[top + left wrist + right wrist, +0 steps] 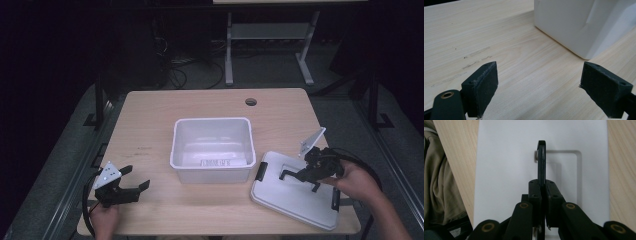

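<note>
- Jaws on the right gripper [541,186] are clamped tight on the black handle [541,160] of the white lid [295,192]; left gripper [131,186] is spread wide with nothing in it, parked low over the table [150,130]
- lid lies flat at the table's right front edge, just beside the white bin [212,150], which sits mid-table
- looks like the lid pickup step; grip seems set
- next move probably calls for a straight lift, then swinging it over the bin and lining up the corners; left could steady the bin wall
</note>
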`<state>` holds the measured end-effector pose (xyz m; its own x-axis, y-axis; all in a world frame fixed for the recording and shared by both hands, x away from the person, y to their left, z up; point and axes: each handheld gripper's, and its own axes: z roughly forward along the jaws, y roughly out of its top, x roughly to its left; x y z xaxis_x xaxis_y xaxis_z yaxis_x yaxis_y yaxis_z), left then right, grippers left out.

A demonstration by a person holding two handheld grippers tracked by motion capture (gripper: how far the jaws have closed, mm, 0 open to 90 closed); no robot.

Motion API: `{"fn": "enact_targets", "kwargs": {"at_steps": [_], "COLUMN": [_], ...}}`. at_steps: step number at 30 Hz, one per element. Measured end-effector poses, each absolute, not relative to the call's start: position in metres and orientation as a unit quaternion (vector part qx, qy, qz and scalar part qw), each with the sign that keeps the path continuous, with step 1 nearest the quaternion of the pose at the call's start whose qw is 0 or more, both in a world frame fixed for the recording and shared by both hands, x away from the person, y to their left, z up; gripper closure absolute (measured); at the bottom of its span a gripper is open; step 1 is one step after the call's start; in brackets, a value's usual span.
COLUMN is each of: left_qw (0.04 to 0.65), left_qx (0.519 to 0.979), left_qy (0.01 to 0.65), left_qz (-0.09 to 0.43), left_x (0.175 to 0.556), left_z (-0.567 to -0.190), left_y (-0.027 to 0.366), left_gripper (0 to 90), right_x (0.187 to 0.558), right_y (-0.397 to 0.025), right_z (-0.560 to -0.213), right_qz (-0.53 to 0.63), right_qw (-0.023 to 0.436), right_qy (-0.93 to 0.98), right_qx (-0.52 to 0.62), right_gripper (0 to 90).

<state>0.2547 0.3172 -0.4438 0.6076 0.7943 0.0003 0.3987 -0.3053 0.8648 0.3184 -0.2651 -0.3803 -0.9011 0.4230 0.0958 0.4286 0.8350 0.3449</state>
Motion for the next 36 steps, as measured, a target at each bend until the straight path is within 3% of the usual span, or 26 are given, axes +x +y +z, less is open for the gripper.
{"fn": "enact_targets", "kwargs": {"at_steps": [36], "left_qw": [0.447], "left_qx": [0.777], "left_qy": [0.384], "left_qz": [0.222], "left_x": [0.255], "left_z": [-0.443], "left_y": [0.317], "left_gripper": [13.6], "right_x": [0.312], "right_y": [-0.269], "right_z": [-0.346], "right_qz": [-0.183], "right_qw": [-0.009], "right_qy": [-0.96], "right_qx": [-0.213], "right_gripper": [84.5]}}
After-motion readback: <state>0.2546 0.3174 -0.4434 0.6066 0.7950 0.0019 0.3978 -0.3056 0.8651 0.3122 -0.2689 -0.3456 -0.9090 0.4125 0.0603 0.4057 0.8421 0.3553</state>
